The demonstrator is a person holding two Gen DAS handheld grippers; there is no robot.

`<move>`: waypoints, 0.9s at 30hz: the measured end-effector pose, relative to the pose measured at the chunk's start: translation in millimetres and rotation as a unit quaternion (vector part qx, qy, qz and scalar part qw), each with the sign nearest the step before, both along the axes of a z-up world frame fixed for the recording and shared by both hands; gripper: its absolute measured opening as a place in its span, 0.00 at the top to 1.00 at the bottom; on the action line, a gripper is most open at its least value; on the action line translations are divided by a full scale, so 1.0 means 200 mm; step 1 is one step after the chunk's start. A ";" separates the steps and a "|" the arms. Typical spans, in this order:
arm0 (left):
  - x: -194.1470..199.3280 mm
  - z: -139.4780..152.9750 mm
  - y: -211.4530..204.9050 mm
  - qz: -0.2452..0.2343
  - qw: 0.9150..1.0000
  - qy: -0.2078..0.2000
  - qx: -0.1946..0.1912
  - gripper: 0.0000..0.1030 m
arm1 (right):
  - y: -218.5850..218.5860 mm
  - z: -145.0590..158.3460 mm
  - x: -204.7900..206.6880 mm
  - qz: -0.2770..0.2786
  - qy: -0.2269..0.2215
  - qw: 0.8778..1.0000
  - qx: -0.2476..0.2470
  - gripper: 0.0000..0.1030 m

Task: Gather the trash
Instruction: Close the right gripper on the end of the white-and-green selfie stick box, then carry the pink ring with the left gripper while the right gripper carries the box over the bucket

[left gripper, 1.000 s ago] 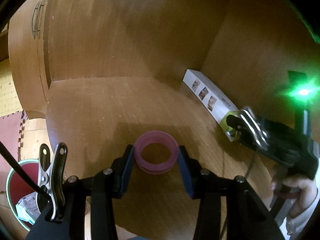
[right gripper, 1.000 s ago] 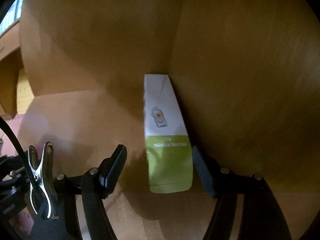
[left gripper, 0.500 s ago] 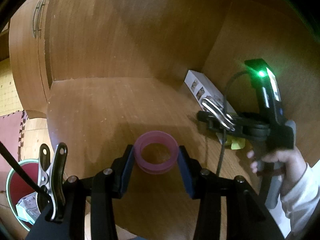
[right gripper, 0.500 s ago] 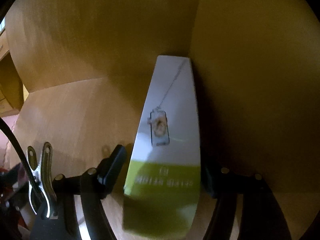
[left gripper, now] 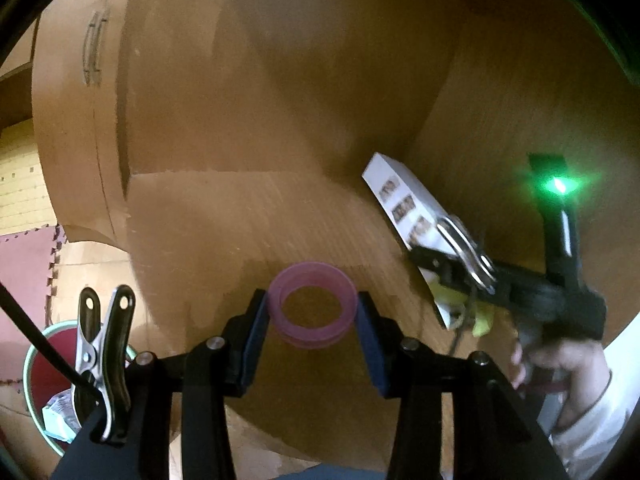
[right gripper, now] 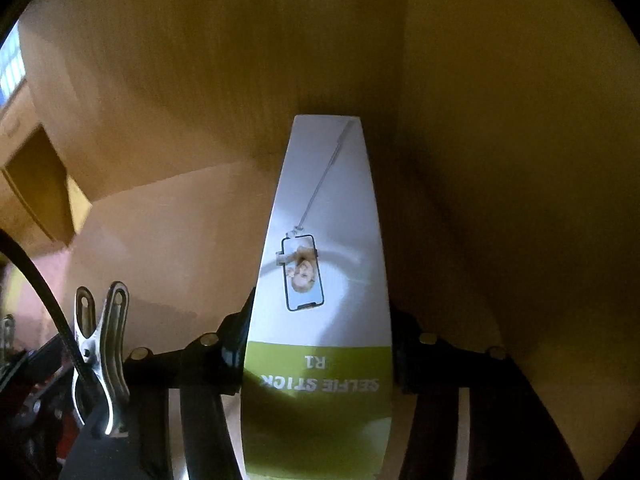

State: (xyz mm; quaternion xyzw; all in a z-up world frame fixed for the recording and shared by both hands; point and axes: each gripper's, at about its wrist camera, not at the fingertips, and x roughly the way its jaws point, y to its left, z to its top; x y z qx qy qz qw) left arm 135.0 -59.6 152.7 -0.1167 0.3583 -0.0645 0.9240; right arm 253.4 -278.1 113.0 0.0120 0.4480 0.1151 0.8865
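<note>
A pink plastic ring (left gripper: 280, 300) sits between the blue pads of my left gripper (left gripper: 311, 298), which is shut on it just above the wooden shelf. A long white and green selfie stick box (right gripper: 328, 240) lies along the right wall of the nook. My right gripper (right gripper: 320, 308) straddles the box near its green end, jaws closing, with both fingers against its sides. From the left wrist view the box (left gripper: 404, 196) slants, its near end off the shelf, in the right gripper (left gripper: 436, 276), which a hand (left gripper: 560, 360) holds.
A wooden shelf (left gripper: 220, 240) is boxed in by a back wall and a right wall. Below its left edge stands a red bin with a green rim (left gripper: 28, 364), a wrapper (left gripper: 56, 416) inside. A cabinet door handle (left gripper: 94, 48) is at upper left.
My right gripper pushed forward over the box and its jaws narrowed onto the sides. The box's near end has come up. The left gripper and pink ring kept still.
</note>
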 end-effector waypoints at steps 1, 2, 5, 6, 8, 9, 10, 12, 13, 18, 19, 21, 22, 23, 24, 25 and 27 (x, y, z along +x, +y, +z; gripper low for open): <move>-0.02 0.02 0.01 0.004 1.000 -0.003 0.000 0.56 | -0.01 0.01 -0.03 0.000 -0.004 1.000 0.008 0.49; -0.03 0.03 0.03 0.006 1.000 -0.004 -0.001 0.56 | -0.01 0.06 -0.12 0.001 -0.007 1.000 0.014 0.49; -0.09 0.07 0.06 0.013 1.000 -0.011 0.001 0.56 | -0.02 0.09 -0.22 0.010 -0.014 0.999 0.039 0.49; -0.11 0.08 0.07 0.015 1.000 -0.014 0.005 0.56 | -0.02 0.10 -0.27 0.015 -0.016 0.999 0.049 0.49; -0.17 0.11 0.10 0.019 1.000 -0.019 0.016 0.56 | -0.01 0.12 -0.30 0.024 -0.018 0.998 0.061 0.50; -0.20 0.12 0.11 0.022 0.999 -0.020 0.022 0.56 | 0.00 0.13 -0.34 0.030 -0.020 0.997 0.065 0.49; -0.23 0.13 0.13 0.026 0.999 -0.020 0.028 0.56 | 0.01 0.14 -0.37 0.038 -0.024 0.997 0.068 0.49; -0.28 0.15 0.18 0.035 0.998 -0.020 0.040 0.56 | 0.04 0.17 -0.44 0.051 -0.031 0.996 0.072 0.49; -0.31 0.16 0.21 0.042 0.998 -0.020 0.046 0.56 | 0.06 0.18 -0.46 0.059 -0.035 0.995 0.076 0.49; -0.43 0.19 0.36 0.081 0.994 -0.020 0.073 0.56 | 0.17 0.24 -0.59 0.092 -0.043 0.990 0.102 0.49; -0.46 0.19 0.40 0.091 0.993 -0.018 0.074 0.56 | 0.19 0.25 -0.62 0.099 -0.045 0.988 0.106 0.49; -0.52 0.21 0.48 0.107 0.992 -0.015 0.071 0.56 | 0.26 0.24 -0.65 0.110 -0.050 0.987 0.108 0.49; -0.55 0.22 0.53 0.115 0.991 -0.013 0.071 0.56 | 0.29 0.24 -0.68 0.116 -0.052 0.986 0.109 0.49; -0.59 0.23 0.56 0.122 0.990 -0.012 0.072 0.56 | 0.33 0.25 -0.70 0.121 -0.053 0.985 0.111 0.49; -0.62 0.23 0.59 0.128 0.989 -0.011 0.074 0.56 | 0.36 0.25 -0.72 0.128 -0.054 0.984 0.115 0.49; -0.65 0.24 0.63 0.133 0.988 -0.009 0.076 0.56 | 0.40 0.25 -0.71 0.132 -0.053 0.983 0.117 0.49; -0.69 0.26 0.69 0.139 0.987 -0.006 0.082 0.56 | 0.45 0.23 -0.76 0.141 -0.053 0.981 0.121 0.49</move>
